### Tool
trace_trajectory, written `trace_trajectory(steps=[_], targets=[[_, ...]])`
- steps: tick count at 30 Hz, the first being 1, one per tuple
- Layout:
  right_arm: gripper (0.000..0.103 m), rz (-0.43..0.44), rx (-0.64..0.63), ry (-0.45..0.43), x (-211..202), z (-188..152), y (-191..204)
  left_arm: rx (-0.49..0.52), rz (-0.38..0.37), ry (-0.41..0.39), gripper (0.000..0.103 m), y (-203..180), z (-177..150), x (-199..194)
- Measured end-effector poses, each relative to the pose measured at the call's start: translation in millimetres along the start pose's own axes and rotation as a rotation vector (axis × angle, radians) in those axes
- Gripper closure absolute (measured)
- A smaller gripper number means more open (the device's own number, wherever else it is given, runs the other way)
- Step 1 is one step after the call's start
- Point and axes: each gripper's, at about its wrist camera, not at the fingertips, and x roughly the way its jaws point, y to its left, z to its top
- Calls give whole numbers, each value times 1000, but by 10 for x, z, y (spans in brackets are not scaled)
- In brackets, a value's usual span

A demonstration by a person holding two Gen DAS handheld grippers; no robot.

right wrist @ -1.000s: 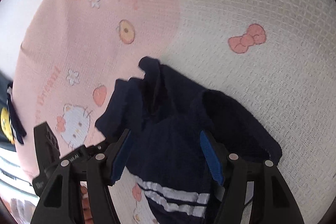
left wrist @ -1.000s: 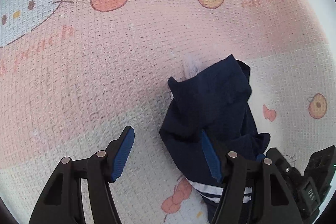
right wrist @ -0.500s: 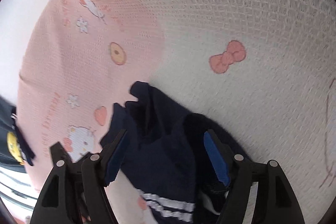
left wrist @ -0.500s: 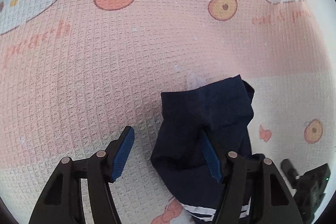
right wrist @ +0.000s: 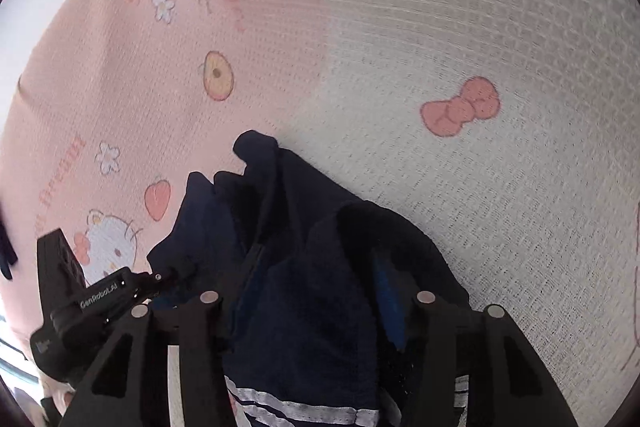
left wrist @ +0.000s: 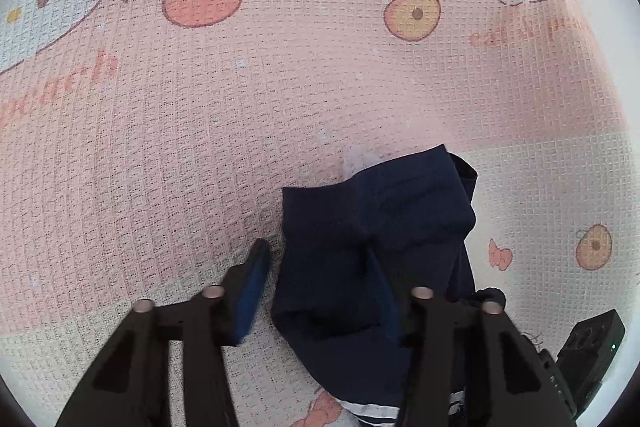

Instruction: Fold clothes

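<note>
A dark navy garment with white stripes at its near hem lies bunched on a pink and white waffle blanket. In the left wrist view my left gripper is open; a fold of the garment hangs between its blue pads, draped over the right one. In the right wrist view the garment fills the gap of my right gripper, which is open, its left finger buried in cloth. The left gripper's body shows at lower left there.
The blanket carries cartoon cat, peach and bow prints. Its edge and a pale surface show at upper left in the right wrist view. The right gripper's body sits at lower right in the left wrist view.
The left gripper's fingers have come closer together around the navy fold. Both grippers shifted slightly over the blanket with the garment between them.
</note>
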Motion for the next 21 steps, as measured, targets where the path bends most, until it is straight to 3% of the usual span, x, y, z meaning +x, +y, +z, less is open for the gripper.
trace_trajectory(steps=[3, 4, 8, 13, 21], targets=[[96, -16, -54, -1, -3, -39, 74, 22, -5, -33, 81, -56, -4, -5], [96, -25, -72, 0, -1, -50, 99, 30, -7, -44, 86, -74, -6, -7], [97, -18, -89, 9, -35, -64, 133, 97, 37, -87, 88, -161, -23, -116], [97, 86, -29, -6, -190, -95, 103, 115, 16, -94, 91, -192, -31, -243], [97, 114, -61, 37, -324, -266, 148, 166, -36, -96, 95, -313, -164, -385]])
